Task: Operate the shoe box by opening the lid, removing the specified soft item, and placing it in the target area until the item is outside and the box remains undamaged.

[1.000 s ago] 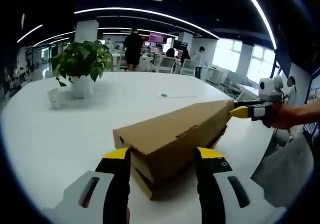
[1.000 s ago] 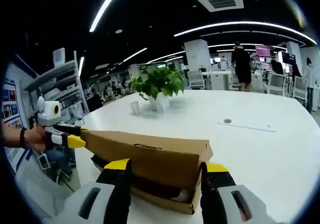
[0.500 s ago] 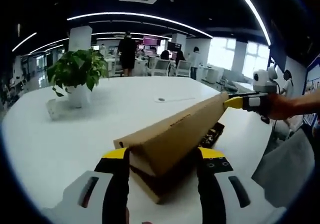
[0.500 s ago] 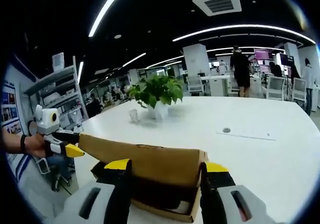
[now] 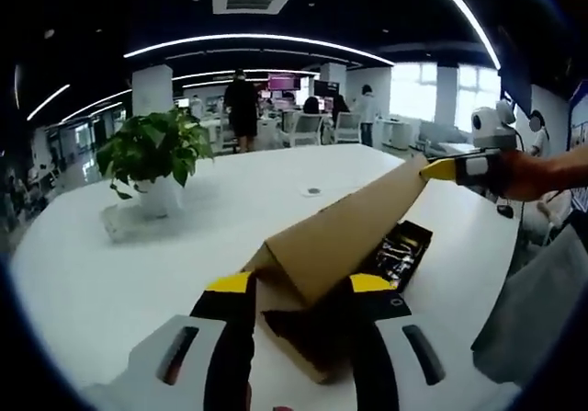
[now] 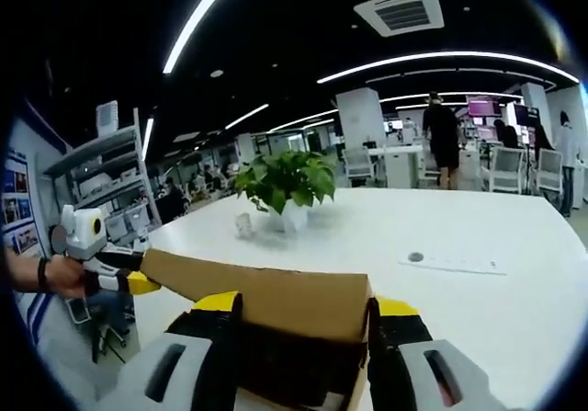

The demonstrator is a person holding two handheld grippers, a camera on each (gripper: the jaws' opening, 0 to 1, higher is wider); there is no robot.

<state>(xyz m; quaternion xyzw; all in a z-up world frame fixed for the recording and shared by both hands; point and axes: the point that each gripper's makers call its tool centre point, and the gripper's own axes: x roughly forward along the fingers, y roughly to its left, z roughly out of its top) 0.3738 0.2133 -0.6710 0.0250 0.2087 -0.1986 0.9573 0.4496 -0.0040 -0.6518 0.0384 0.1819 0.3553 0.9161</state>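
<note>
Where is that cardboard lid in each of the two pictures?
Left gripper view: the cardboard lid slopes up from bottom centre toward the right, over the open shoe box.
Right gripper view: the lid runs from the left edge to bottom centre.
Shared landmark: the potted plant on the white table.

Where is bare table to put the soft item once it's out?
Bare white table lies between the brown cardboard shoe box and the potted green plant, and beyond the box toward the small round disc. It is crowded at the box ends, where the left tongs and right tongs hold the lid.
</note>
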